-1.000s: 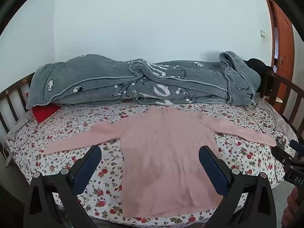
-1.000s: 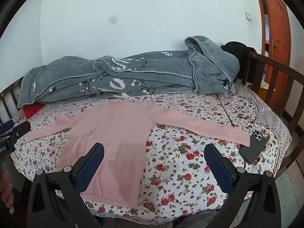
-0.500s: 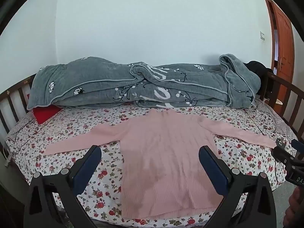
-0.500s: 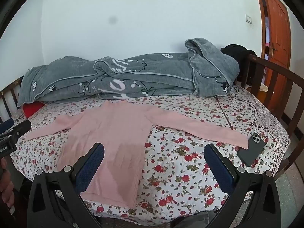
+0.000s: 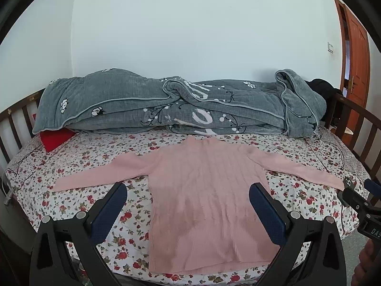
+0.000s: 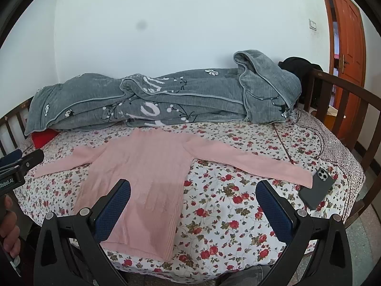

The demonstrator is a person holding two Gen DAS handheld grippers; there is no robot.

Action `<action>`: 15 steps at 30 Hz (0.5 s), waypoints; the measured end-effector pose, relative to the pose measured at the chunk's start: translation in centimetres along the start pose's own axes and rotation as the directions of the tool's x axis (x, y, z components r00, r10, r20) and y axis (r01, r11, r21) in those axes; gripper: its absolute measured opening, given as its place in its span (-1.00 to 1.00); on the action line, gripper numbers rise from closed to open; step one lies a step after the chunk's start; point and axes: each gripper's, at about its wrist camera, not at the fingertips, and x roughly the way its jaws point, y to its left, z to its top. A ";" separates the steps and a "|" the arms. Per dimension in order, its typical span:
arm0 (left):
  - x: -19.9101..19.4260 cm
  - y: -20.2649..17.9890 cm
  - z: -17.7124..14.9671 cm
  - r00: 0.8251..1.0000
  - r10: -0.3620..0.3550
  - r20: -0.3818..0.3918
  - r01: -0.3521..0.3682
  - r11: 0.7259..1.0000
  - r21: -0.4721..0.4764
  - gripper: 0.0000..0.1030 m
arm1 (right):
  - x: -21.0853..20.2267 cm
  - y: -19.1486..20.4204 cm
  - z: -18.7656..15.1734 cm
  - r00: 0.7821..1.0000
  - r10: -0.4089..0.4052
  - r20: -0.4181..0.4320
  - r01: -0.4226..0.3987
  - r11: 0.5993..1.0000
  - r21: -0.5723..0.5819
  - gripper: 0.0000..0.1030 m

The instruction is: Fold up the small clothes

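Observation:
A pink long-sleeved sweater [image 5: 202,190] lies flat on the floral bedsheet [image 5: 76,166], both sleeves spread out, hem toward me. It also shows in the right wrist view [image 6: 142,178], left of centre. My left gripper [image 5: 188,197] is open and empty, held in the air before the bed's front edge, its fingers framing the sweater's body. My right gripper [image 6: 193,193] is open and empty, held in front of the sheet right of the sweater's body. Each gripper shows at the edge of the other's view.
A rolled grey quilt [image 5: 178,104] lies along the back of the bed. A red item [image 5: 56,137] peeks out at its left. A dark phone [image 6: 315,188] lies by the right sleeve cuff. Wooden rails [image 6: 345,109] bound the bed. An orange door [image 6: 347,35] stands right.
Both grippers have tilted or risen slightly, so the bed sits lower in view. The sweater has not moved and both grippers stay open.

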 end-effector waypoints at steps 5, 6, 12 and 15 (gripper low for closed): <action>0.0 0.0 0.1 1.000 0.001 -0.002 -0.001 1.000 0.001 1.00 | -0.2 -0.1 0.0 1.000 0.002 0.007 -0.002 1.000 0.003 0.99; -0.1 -0.1 0.1 1.000 0.001 -0.002 -0.001 1.000 0.001 1.00 | -0.3 -0.1 0.0 1.000 0.002 0.008 -0.002 1.000 0.006 0.99; -0.3 -0.1 0.0 1.000 -0.003 0.002 0.003 1.000 -0.004 1.00 | -0.3 -0.2 0.0 1.000 0.006 0.010 -0.006 1.000 0.011 0.99; -0.4 0.1 -0.1 1.000 -0.003 0.003 0.003 1.000 -0.009 1.00 | -0.4 -0.2 0.0 1.000 0.007 0.011 -0.007 1.000 0.013 1.00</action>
